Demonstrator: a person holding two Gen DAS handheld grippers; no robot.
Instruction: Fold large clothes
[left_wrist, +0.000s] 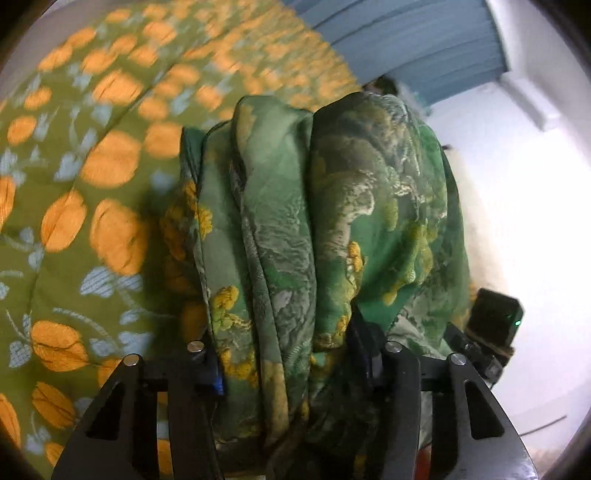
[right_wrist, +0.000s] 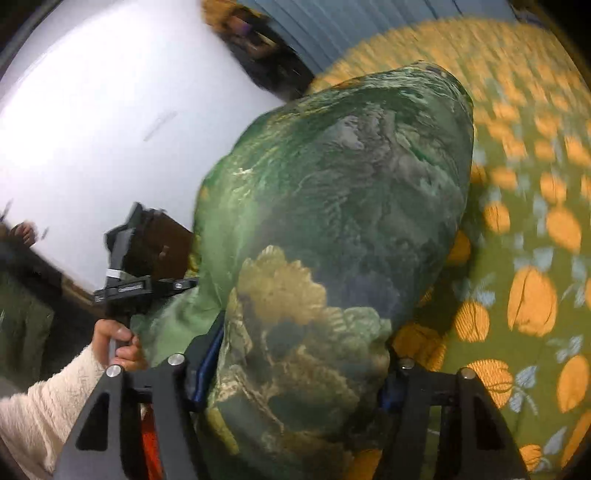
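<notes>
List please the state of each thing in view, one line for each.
Green patterned garment: bunched in thick folds, lifted, held by both grippers.
Left gripper: shut on the garment.
Right gripper: shut on the garment.
Floral bedspread: spread out under the garment.

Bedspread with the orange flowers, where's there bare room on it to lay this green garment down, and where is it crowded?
The bedspread lies bare to the left of the green garment in the left wrist view, and to its right in the right wrist view. It is crowded in the middle: the bunched garment fills the left gripper and right gripper, with a hand close beside.
</notes>
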